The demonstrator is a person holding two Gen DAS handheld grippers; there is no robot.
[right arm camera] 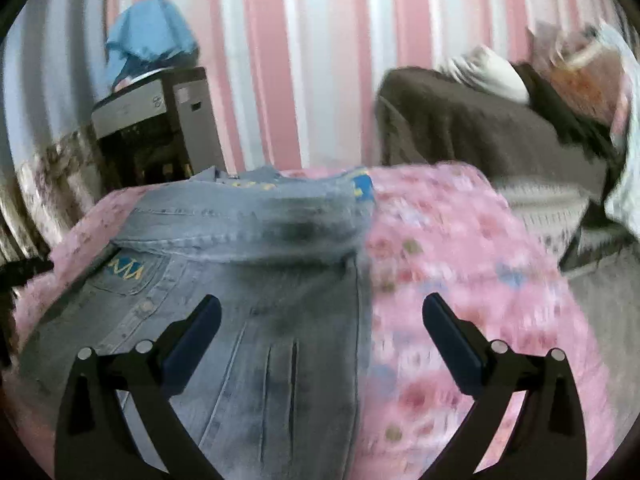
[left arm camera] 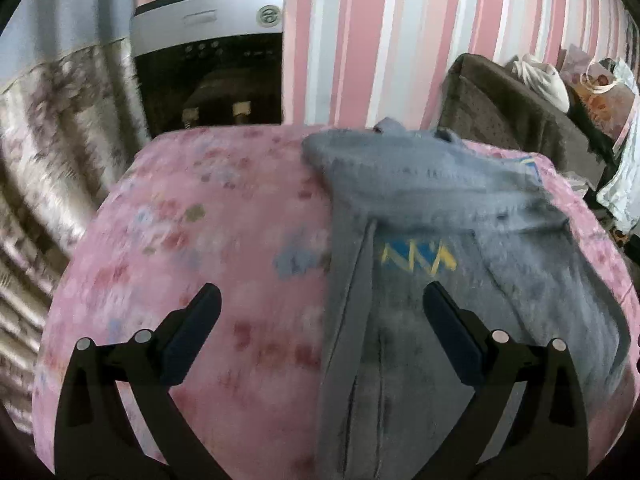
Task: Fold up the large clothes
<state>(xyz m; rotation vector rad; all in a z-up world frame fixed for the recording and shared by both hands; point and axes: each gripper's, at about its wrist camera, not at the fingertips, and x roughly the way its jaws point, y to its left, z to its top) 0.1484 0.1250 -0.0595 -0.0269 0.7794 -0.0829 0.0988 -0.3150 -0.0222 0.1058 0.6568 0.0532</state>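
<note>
Covering the tabletop, a pink floral cloth [left arm camera: 192, 240] carries the folded denim jacket [left arm camera: 440, 240] — its top part turned down over the body, a yellow zigzag on a pocket. The left gripper [left arm camera: 322, 300] and right gripper [right arm camera: 322, 300] hover above it, fingers wide apart — nothing between them.

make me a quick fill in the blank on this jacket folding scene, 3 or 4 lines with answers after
1. The denim jacket lies on a floral cover whose main colour is ____.
2. The left gripper and the right gripper both have their jaws ____.
3. The wall behind the table is patterned with vertical ____.
4. The zigzag on the jacket's pocket is yellow and ____.

Answers: pink; open; stripes; blue
</note>
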